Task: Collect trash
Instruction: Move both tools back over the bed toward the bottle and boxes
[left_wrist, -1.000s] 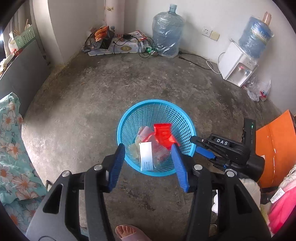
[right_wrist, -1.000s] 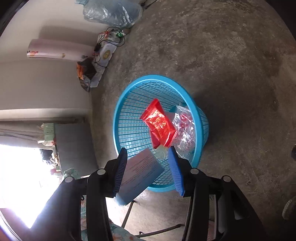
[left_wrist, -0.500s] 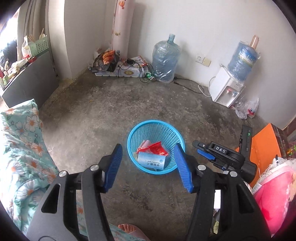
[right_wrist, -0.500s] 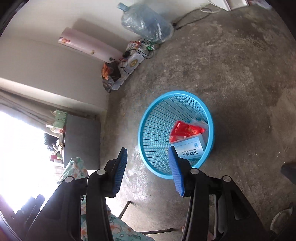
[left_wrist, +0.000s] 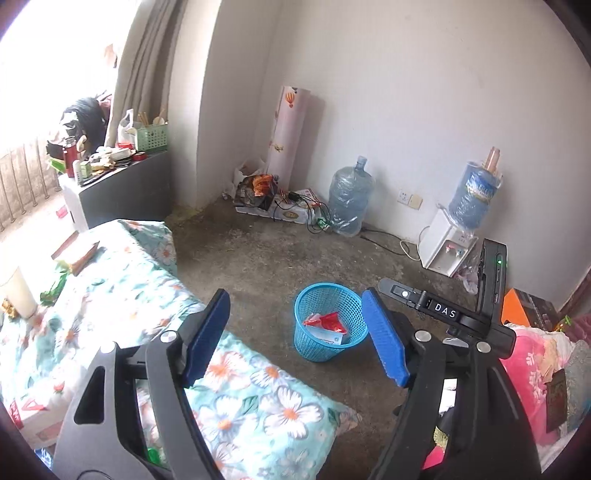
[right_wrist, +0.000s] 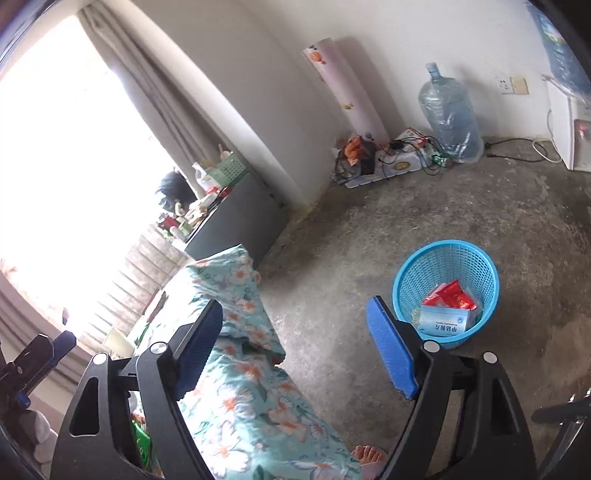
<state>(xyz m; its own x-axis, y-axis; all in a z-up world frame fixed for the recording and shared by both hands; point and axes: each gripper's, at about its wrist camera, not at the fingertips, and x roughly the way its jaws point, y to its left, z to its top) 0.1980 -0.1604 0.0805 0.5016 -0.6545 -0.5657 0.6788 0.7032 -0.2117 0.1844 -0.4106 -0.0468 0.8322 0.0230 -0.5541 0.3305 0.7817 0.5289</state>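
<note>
A blue mesh basket (left_wrist: 325, 295) stands on the concrete floor; it also shows in the right wrist view (right_wrist: 443, 258). Inside lie a red wrapper (right_wrist: 448, 295), a pale blue box (right_wrist: 443, 323) and clear plastic. My left gripper (left_wrist: 295, 338) is open and empty, raised well above and back from the basket. My right gripper (right_wrist: 295, 345) is open and empty, over the edge of a floral-covered bed (right_wrist: 240, 387). The right gripper's body shows in the left wrist view (left_wrist: 443, 314). Green scraps (left_wrist: 55, 284) lie on the bed at the left.
A cluttered grey cabinet (left_wrist: 122, 184) stands by the window. Along the far wall are a rolled mat (left_wrist: 288, 129), a box with cables (left_wrist: 291, 210), a water jug (left_wrist: 349, 201) and a dispenser (left_wrist: 450, 240). Pink bedding (left_wrist: 535, 369) is at the right. A bare foot (right_wrist: 369, 456) is below.
The right gripper let the pale blue box drop into the basket. Both grippers then rose and pulled back from the basket, toward the bed.
</note>
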